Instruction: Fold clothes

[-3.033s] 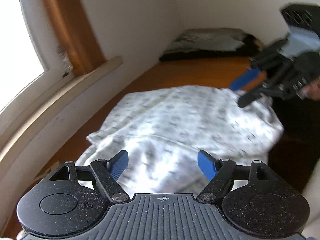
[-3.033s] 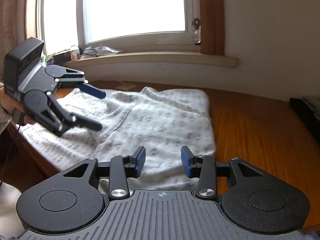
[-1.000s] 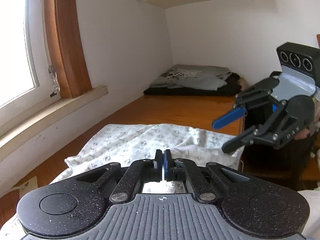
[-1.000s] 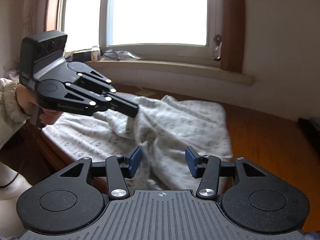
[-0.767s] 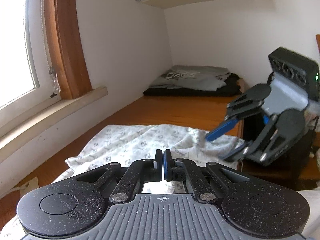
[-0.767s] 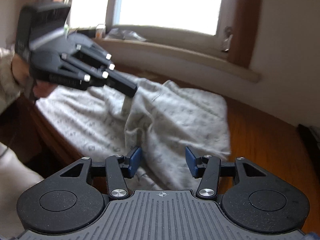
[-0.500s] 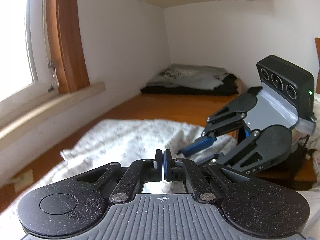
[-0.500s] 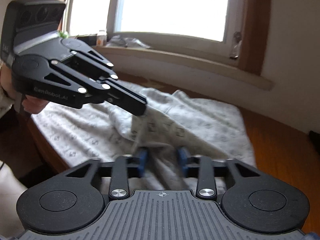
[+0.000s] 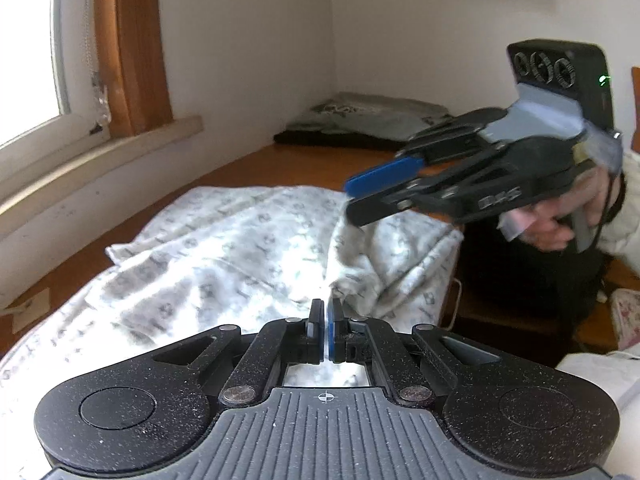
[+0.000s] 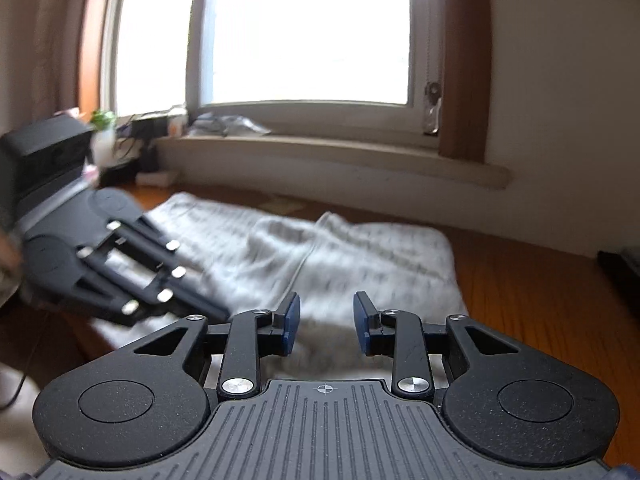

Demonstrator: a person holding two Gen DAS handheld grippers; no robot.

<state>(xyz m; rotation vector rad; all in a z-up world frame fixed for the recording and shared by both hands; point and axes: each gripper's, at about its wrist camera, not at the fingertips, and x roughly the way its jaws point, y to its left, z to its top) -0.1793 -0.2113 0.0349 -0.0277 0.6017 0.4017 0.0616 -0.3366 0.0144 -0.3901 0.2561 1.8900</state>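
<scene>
- The left tongs [image 9: 325, 320] are clamped shut, and a peak of the cloth [image 9: 224, 248] runs right up to their tips, so they seem to hold a pinch of it.
- The right tongs [image 10: 326, 326] are opening. The pads stand apart with cloth showing in the gap. In the left view a ridge of fabric rises to their tips, but I cannot tell whether it is caught there.
- The cloth lies spread and rumpled on the counter [image 10: 540, 300] below the window, its near edge at the counter's front edge.
- Risk: if the right tongs let go while the left ones pull, the fold would likely go skew and bunch along the middle ridge.
- Risk: the left pinch looks thin. A tug could slip it free or drag the whole cloth off the front edge.
- Risk: the two tongs work close together and could knock each other.
- Count: one loose cloth, two tongs, one pile [image 9: 372, 120] of folded clothes at the far end of the counter, and one hand [image 9: 560, 224] in view.
</scene>
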